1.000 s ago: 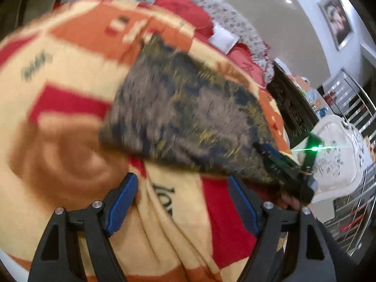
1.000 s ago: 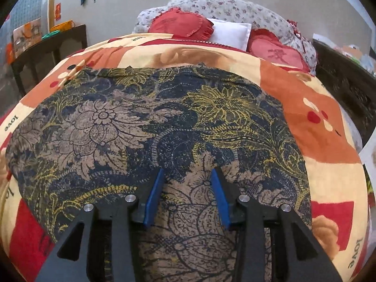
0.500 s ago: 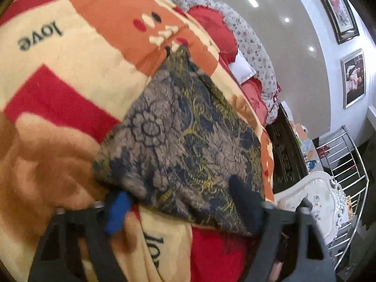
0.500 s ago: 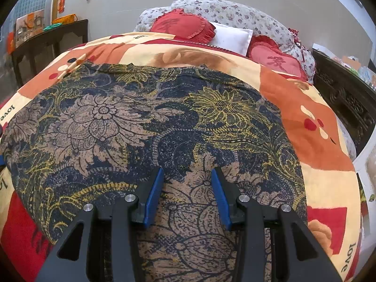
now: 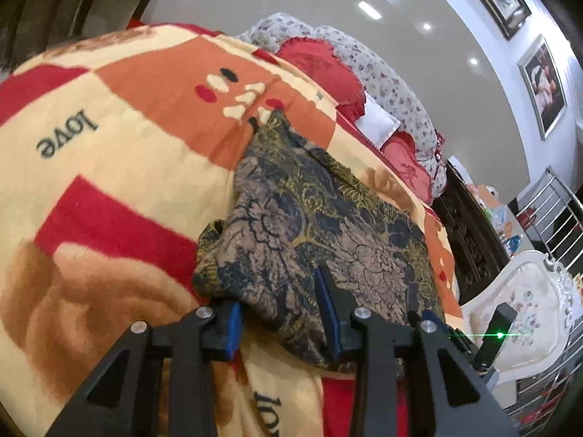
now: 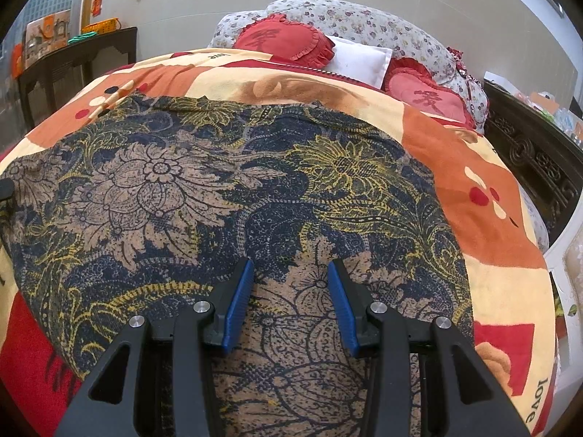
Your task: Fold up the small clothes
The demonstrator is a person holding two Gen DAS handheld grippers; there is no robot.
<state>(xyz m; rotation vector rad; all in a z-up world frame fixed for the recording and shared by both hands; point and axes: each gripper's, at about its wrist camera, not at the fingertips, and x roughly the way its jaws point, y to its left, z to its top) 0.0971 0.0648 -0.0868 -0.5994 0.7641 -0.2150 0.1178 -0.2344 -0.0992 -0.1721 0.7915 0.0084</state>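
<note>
Broadly, the bed's blanket (image 6: 484,218) — orange, cream and red blocks with "love" printed on it — fills most of both views, running forward from each gripper to the red heart cushions (image 6: 284,42) and floral pillows (image 6: 364,22) at the far end. On it lies the floral garment (image 6: 204,196), dark blue, tan and yellow, spread flat ahead of and beneath the right gripper (image 6: 290,296). That gripper sits low over the near hem, pointing along the bed, its blue pads apart with cloth lying flat between them; nothing is pinched. The left gripper (image 5: 280,313) comes in at the garment's near left corner, tilted, with its fingers partly spread: the cloth's edge lies across the gap, the right finger (image 5: 328,309) over the fabric and the left finger (image 5: 233,327) just beside the hem — whether it presses the cloth I cannot tell. Compared with a second ago, the left gripper has moved in from the bare blanket onto the garment's edge, and its jaws have narrowed; the right gripper has hardly shifted.
</note>
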